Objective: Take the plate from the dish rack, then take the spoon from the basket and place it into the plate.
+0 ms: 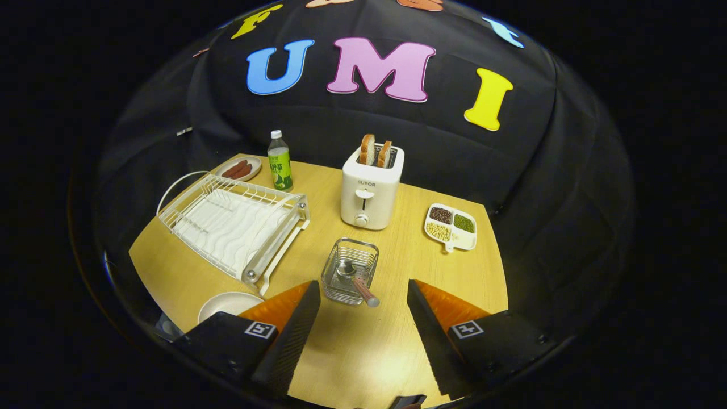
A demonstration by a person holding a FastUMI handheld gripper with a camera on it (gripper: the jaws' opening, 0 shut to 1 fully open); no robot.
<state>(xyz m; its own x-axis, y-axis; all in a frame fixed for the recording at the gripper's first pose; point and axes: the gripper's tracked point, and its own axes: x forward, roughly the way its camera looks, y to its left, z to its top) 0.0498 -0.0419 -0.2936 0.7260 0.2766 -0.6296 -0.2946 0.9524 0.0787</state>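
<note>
The tongs (363,301) hung apart and empty over the tabletop (363,352). The plate (224,305) lay just beside the left finger. Just ahead, between the fingertips, the spoon (355,279) rested in the basket (350,271). Beyond stood the rack (233,224), toaster (372,187) and bottle (279,161).

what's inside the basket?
A spoon: bowl down in the basket, brown handle poking over the near rim. Spoon covers part of the basket floor. Open gripper hovers short of it.
</note>
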